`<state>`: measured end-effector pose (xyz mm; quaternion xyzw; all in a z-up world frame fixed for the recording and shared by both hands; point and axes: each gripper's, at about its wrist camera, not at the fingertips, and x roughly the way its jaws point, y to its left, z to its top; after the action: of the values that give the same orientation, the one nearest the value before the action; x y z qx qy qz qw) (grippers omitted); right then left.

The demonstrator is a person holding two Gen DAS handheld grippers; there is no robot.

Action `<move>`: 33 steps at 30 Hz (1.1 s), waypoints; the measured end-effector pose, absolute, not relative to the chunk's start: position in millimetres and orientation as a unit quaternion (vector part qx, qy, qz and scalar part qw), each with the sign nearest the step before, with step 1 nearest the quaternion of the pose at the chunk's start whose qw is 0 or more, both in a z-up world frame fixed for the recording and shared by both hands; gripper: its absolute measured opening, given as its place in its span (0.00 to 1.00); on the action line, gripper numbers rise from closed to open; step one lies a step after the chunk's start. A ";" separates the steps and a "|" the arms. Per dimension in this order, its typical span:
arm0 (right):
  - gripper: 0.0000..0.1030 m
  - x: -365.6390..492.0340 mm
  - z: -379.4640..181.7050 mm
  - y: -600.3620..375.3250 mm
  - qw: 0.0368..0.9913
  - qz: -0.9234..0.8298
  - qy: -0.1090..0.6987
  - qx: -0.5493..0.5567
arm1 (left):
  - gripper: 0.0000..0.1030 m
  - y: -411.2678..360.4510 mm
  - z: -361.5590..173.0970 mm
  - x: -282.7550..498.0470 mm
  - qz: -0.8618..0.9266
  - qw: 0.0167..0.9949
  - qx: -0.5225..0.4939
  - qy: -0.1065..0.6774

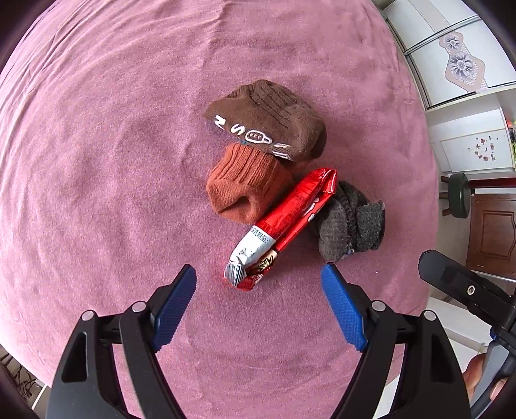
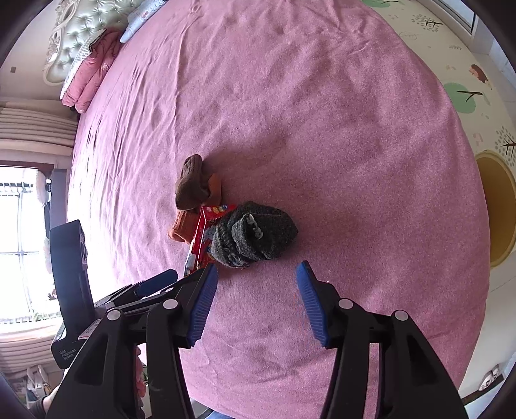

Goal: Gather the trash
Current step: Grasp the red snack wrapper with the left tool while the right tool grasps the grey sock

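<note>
A red and white snack wrapper [image 1: 283, 225] lies on the pink bedspread [image 1: 113, 161], between an orange sock [image 1: 245, 187] and a grey sock [image 1: 351, 219]. A brown sock [image 1: 271, 119] lies on the orange one. My left gripper [image 1: 258, 274] is open, its blue fingertips on either side of the wrapper's near end, just short of it. My right gripper [image 2: 256, 270] is open and empty, just in front of the grey sock [image 2: 254, 232]. The wrapper [image 2: 201, 238] is partly hidden behind that sock. The left gripper's fingers [image 2: 154, 283] show at the left of the right wrist view.
The brown sock [image 2: 190, 187] and orange sock [image 2: 182, 227] lie beyond the wrapper. Pink pillows [image 2: 93, 67] and a tufted headboard [image 2: 84, 25] are at the bed's far end. A play mat [image 2: 467, 80] covers the floor at right. White cabinets [image 1: 451, 64] stand beyond the bed.
</note>
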<state>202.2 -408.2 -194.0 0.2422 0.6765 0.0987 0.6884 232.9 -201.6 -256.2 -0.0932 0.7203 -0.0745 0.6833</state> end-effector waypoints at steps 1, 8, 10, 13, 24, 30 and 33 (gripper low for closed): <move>0.50 204.5 -196.1 -408.5 0.687 0.098 0.679 0.241 | 0.77 -202.1 -259.6 235.7 -0.075 0.681 -0.095 0.722; 0.56 219.0 -212.6 -411.1 0.673 0.093 0.692 0.244 | 0.53 -204.4 -282.9 252.1 -0.072 0.661 -0.118 0.737; 0.57 222.3 -216.9 -411.1 0.669 0.093 0.695 0.246 | 0.43 -203.6 -289.3 251.5 -0.070 0.654 -0.131 0.741; 0.59 227.1 -224.2 -410.4 0.662 0.092 0.700 0.251 | 0.32 -202.7 -293.4 249.5 -0.075 0.653 -0.138 0.741; 0.65 239.2 -246.4 -396.4 0.647 0.083 0.715 0.250 | 0.29 -176.0 -295.7 226.3 -0.070 0.643 -0.193 0.738; 0.42 234.7 -255.1 -389.0 0.637 0.096 0.717 0.266 | 0.29 -164.5 -298.5 224.4 -0.068 0.638 -0.201 0.740; 0.33 230.7 -245.7 -384.2 0.651 0.104 0.710 0.249 | 0.29 -162.7 -294.2 229.9 -0.066 0.637 -0.202 0.741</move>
<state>230.7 -384.2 -245.7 0.2491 0.7097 0.1039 0.6507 229.9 -162.7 -294.2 -0.2019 0.7408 -0.0661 0.6372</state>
